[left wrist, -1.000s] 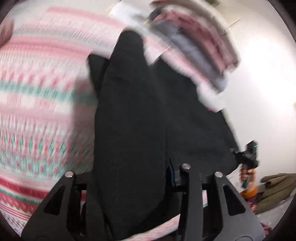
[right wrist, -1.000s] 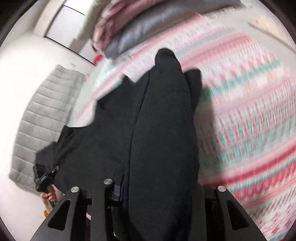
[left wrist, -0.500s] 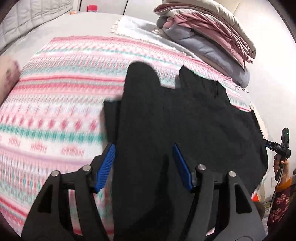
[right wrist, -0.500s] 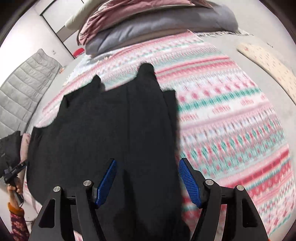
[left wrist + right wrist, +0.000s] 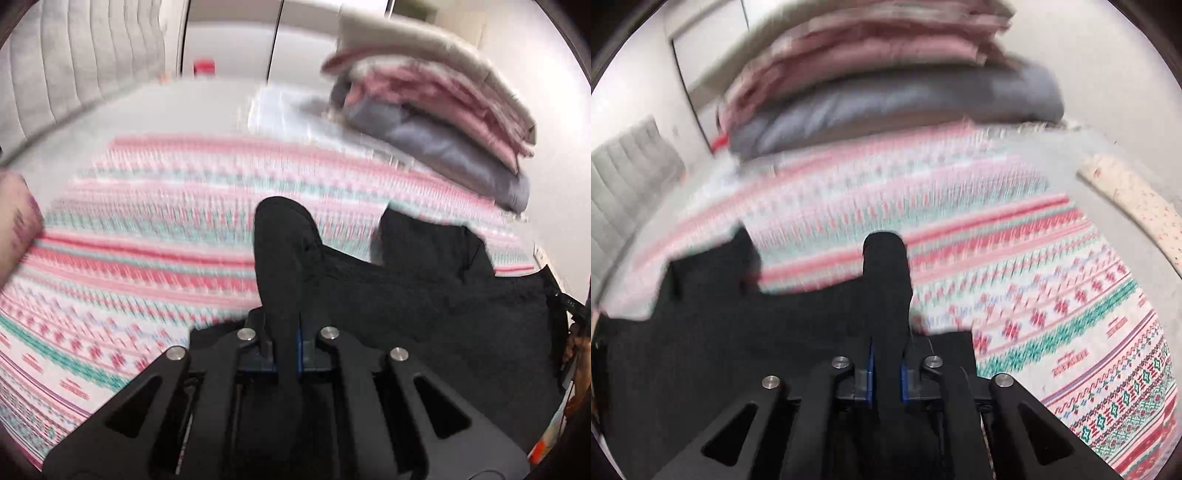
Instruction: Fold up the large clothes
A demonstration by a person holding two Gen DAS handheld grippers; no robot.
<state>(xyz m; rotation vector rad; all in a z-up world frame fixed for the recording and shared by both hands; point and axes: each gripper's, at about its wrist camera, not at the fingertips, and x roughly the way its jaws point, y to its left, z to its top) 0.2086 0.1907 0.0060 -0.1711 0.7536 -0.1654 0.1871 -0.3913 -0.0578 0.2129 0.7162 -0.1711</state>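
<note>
the black garment [image 5: 424, 314] is spread low in the frame on the patterned blanket [image 5: 147, 258]; a fold is clamped by each gripper, left [image 5: 286, 354] and right [image 5: 886, 369]. uneven pulling could skew the fold.

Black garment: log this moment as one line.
left gripper: shut on black garment | right gripper: shut on black garment | surface: patterned blanket | stage: fold underway
</note>
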